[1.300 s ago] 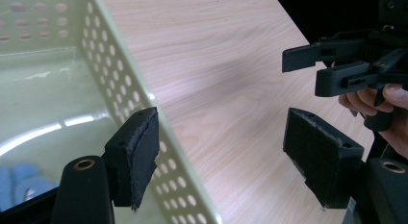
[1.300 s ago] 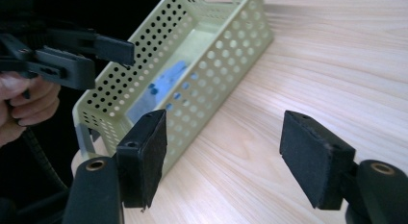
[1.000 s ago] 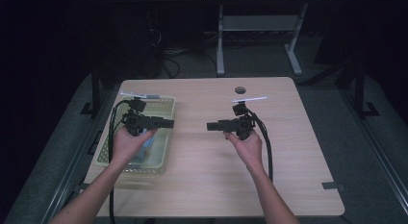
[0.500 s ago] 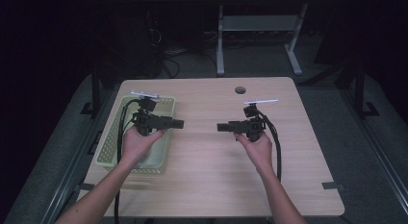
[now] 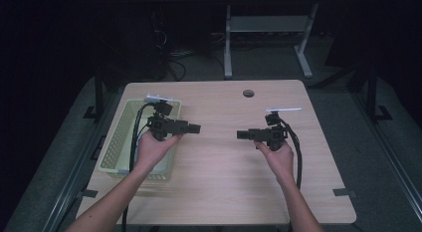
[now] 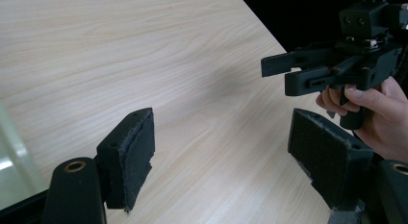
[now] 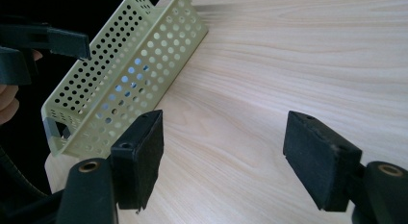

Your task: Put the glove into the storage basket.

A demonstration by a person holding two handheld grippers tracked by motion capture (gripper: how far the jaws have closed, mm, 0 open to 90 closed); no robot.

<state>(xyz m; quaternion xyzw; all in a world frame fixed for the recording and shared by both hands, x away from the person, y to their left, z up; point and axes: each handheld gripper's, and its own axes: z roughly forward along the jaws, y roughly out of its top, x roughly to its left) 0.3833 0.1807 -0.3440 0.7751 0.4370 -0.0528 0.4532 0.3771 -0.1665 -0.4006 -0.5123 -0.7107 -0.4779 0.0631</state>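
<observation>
My left gripper (image 5: 194,128) and right gripper (image 5: 243,135) face each other mid-frame, jaws wide, empty. Probably I should keep both level above the table (image 5: 219,177), beside the basket (image 5: 115,142).

— Did you catch any writing, a brand, a number anywhere?

— None that I could read. My tongs were plain black, the left tongs (image 5: 195,128) and the right tongs (image 5: 242,135) alike, with no mark on them.

— And the tabletop, or the basket?

— The tabletop (image 5: 219,187) showed bare wood grain, and the basket (image 7: 120,75) only rows of holes.
</observation>
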